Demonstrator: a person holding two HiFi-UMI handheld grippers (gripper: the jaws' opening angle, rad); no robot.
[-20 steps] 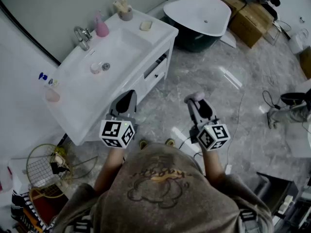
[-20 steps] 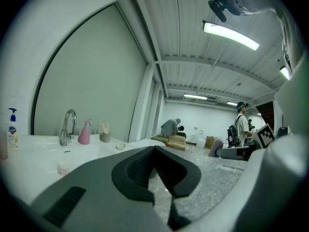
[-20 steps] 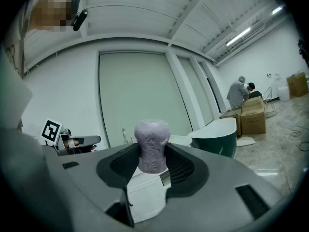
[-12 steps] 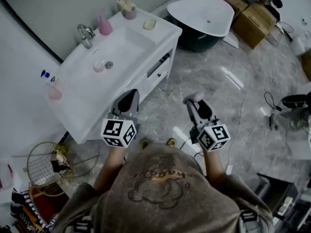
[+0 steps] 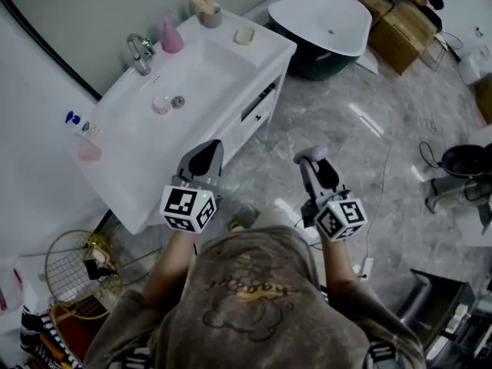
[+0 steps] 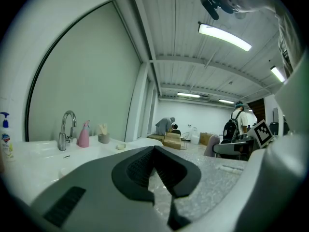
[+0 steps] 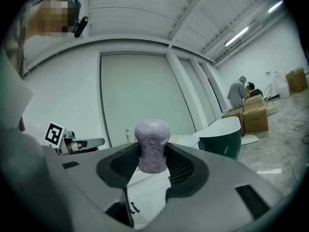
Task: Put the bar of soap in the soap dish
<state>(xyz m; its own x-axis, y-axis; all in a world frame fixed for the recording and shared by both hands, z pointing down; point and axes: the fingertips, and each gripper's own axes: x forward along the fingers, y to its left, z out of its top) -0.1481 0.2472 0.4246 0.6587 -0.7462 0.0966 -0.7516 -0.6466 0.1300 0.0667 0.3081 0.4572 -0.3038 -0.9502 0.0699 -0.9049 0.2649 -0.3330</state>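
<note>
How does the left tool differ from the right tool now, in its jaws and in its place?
The left tool has its jaws together, with nothing between them; the right tool clamps a purple bar of soap. In the head view the left tool is beside the front edge of the white vanity, while the right tool is over the grey floor. Both point away from the person.
</note>
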